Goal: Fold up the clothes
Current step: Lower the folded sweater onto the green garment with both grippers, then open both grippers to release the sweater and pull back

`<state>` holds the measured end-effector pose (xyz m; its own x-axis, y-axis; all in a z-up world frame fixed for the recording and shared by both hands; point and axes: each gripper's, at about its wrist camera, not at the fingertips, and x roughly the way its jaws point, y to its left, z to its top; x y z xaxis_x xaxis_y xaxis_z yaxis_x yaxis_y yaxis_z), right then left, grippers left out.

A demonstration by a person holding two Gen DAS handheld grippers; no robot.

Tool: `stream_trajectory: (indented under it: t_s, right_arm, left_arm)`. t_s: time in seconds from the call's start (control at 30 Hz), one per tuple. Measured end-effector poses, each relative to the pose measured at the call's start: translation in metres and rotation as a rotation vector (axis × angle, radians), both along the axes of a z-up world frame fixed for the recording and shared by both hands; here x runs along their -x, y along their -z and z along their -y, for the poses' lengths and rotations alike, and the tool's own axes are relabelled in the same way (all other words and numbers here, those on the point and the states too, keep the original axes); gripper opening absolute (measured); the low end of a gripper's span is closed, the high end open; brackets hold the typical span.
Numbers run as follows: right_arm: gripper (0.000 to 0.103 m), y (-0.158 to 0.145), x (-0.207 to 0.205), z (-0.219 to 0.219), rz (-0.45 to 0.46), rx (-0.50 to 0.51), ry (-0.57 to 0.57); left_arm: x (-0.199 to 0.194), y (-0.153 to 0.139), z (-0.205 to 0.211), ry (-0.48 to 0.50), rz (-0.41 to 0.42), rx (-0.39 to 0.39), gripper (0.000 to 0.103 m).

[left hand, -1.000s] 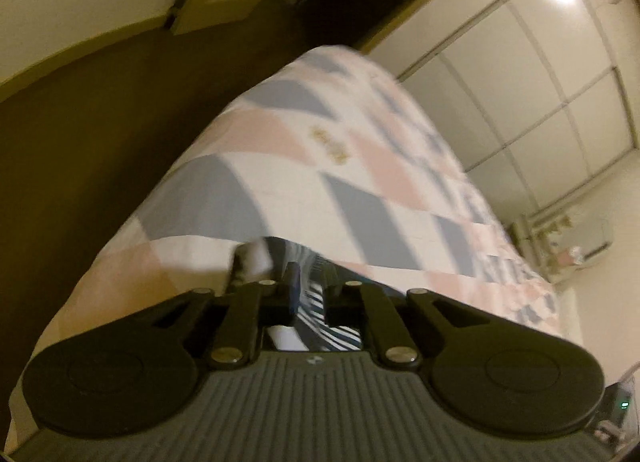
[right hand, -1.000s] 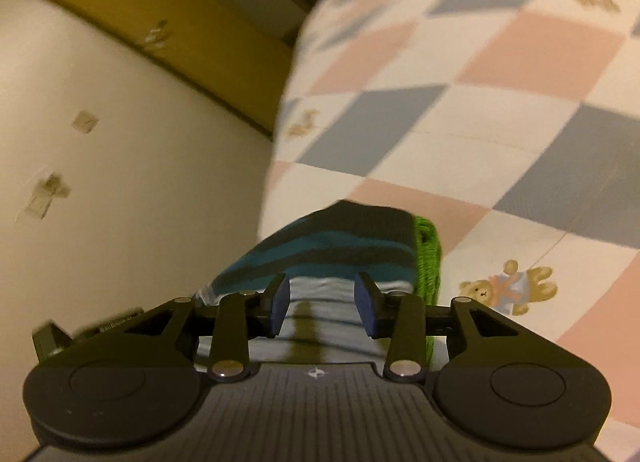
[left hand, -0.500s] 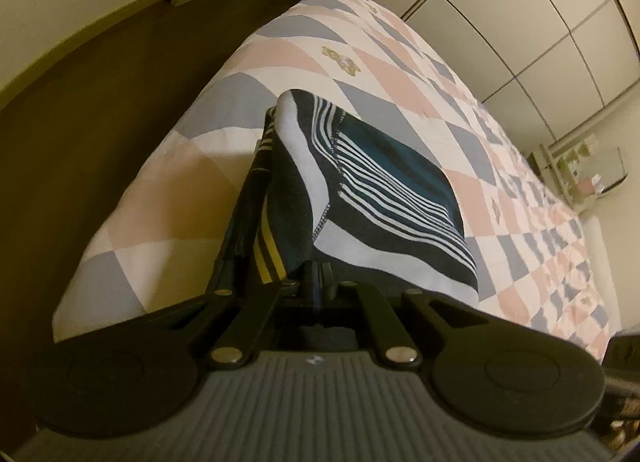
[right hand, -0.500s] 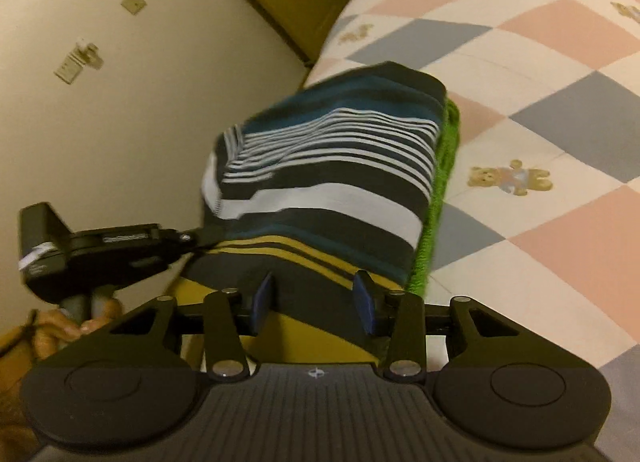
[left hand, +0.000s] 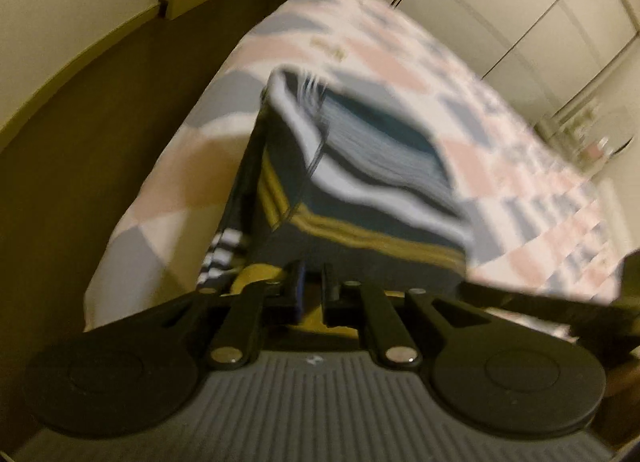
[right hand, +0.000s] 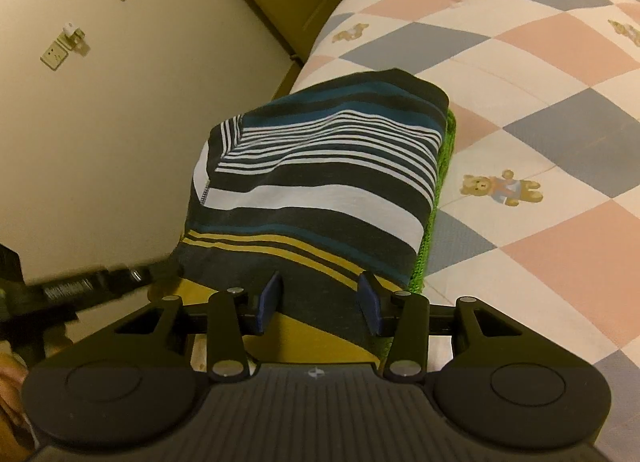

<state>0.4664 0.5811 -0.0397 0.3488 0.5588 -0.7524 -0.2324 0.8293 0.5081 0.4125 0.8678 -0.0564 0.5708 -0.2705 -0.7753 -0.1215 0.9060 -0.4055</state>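
Note:
A folded striped shirt (right hand: 320, 181), with teal, black, white and yellow bands, lies at the near corner of the bed. It also shows, blurred, in the left wrist view (left hand: 360, 181). A green garment (right hand: 434, 197) peeks out along its right edge. My left gripper (left hand: 313, 298) has its jaws a narrow gap apart at the shirt's near edge, with cloth beside them. My right gripper (right hand: 318, 304) is open, its fingers standing apart over the shirt's near yellow hem, holding nothing. The left gripper's body shows at the left edge of the right wrist view (right hand: 68, 288).
The bed has a checked pink, grey and white cover (right hand: 540, 73) with teddy bear prints (right hand: 502, 187). A cream wall with sockets (right hand: 56, 55) stands left of it. Dark floor (left hand: 100, 133) and white wardrobe doors (left hand: 520, 13) lie around the bed.
The left gripper's jaws have parted slightly from fully shut, and its view has pulled back a little with motion blur. The right gripper has opened a bit wider. The shirt lies flatter.

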Motion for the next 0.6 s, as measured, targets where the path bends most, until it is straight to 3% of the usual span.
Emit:
stream_trajectory:
  t_s: [0.13,0.27,0.33,0.47,0.5,0.6]
  right_arm:
    - [0.049,0.002,0.0,-0.008,-0.006,0.036,-0.011]
    - [0.053,-0.008,0.004,-0.01,0.001,0.042,-0.011]
    - [0.056,-0.016,0.012,-0.004,0.009,0.015,0.0]
    - [0.072,-0.032,0.035,0.01,0.017,0.004,0.003]
    - [0.077,-0.037,0.04,0.014,0.023,-0.001,0.0]
    - [0.081,-0.055,0.057,0.026,0.055,-0.021,-0.017]
  left_arm:
    - [-0.004,0.002,0.002,-0.03,-0.027,-0.02,0.006]
    - [0.007,-0.026,0.014,-0.022,-0.033,-0.123,0.008]
    - [0.018,-0.044,0.022,-0.049,-0.039,-0.183,0.029]
    - [0.043,-0.081,0.043,-0.087,-0.038,-0.278,0.039]
    - [0.049,-0.09,0.048,-0.097,-0.037,-0.298,0.047]
    - [0.066,-0.115,0.068,-0.133,-0.025,-0.325,0.056]
